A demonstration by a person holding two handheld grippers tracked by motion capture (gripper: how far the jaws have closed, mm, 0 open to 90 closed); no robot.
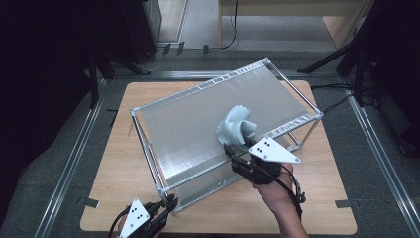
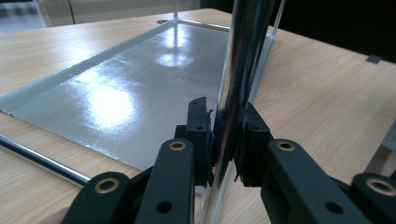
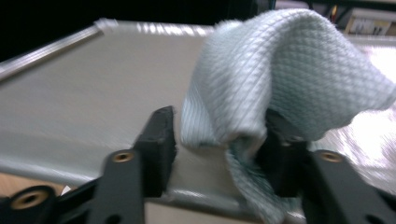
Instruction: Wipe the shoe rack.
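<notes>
A light wooden worktop [image 1: 307, 208] is seen from the high view, set on a grey floor [image 1: 381, 163] between metal rails. On it a two-tier rack [image 1: 198, 124] of chrome rods and frosted panels is stood at an angle, its lower panel lying just above the wood. A crumpled pale blue cloth [image 1: 237, 126] is carried on the rack's upper shelf, near its front edge.

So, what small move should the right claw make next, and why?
Probably close the right claw again on the cloth. Its jaws stand apart, with a gap at one side of the bunched cloth on the shelf top. The left claw is clamped on the shelf post, so the shelf is steadied for wiping.
</notes>
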